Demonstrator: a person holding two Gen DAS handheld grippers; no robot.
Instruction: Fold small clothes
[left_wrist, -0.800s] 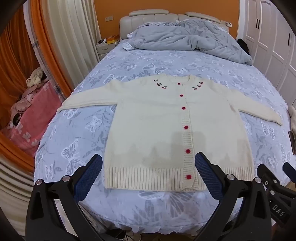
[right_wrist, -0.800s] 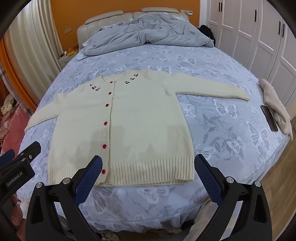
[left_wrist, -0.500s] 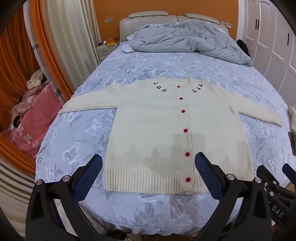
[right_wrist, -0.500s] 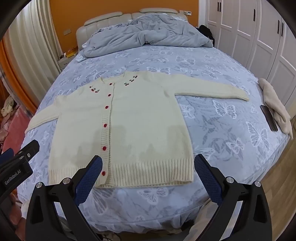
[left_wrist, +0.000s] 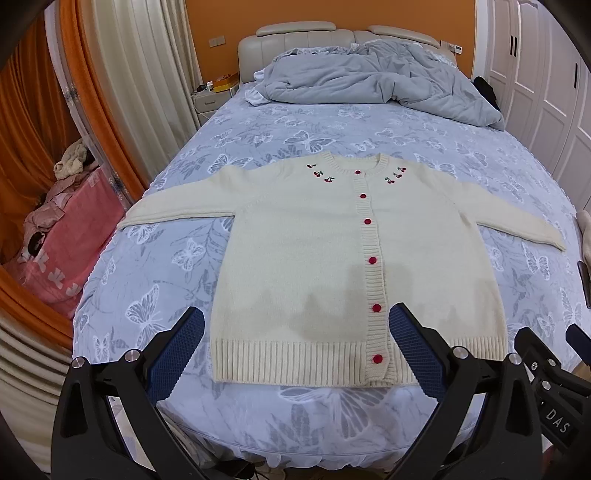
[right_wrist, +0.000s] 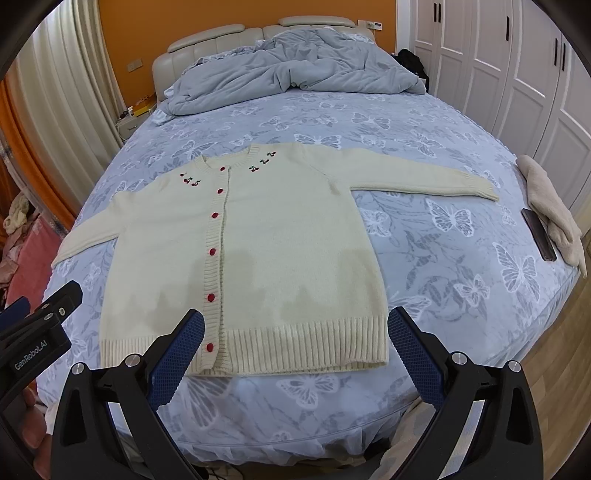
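Observation:
A cream knit cardigan (left_wrist: 332, 243) with red buttons and cherry embroidery lies flat and buttoned on the bed, both sleeves spread out sideways; it also shows in the right wrist view (right_wrist: 258, 240). My left gripper (left_wrist: 295, 354) is open and empty, held above the bed's foot edge over the cardigan's hem. My right gripper (right_wrist: 295, 354) is open and empty, likewise near the hem. The left gripper's body shows at the left edge of the right wrist view (right_wrist: 33, 332).
The bed (left_wrist: 155, 280) has a blue butterfly sheet and a crumpled grey duvet (left_wrist: 376, 77) at the head. A beige cloth (right_wrist: 550, 210) and a dark phone (right_wrist: 539, 234) lie at the bed's right edge. Pink bedding (left_wrist: 59, 240) sits left; white wardrobes (right_wrist: 517, 74) stand right.
Both grippers have drawn back slightly from the cardigan, which sits a little farther and higher in view. Both stay open; the cardigan has not moved.

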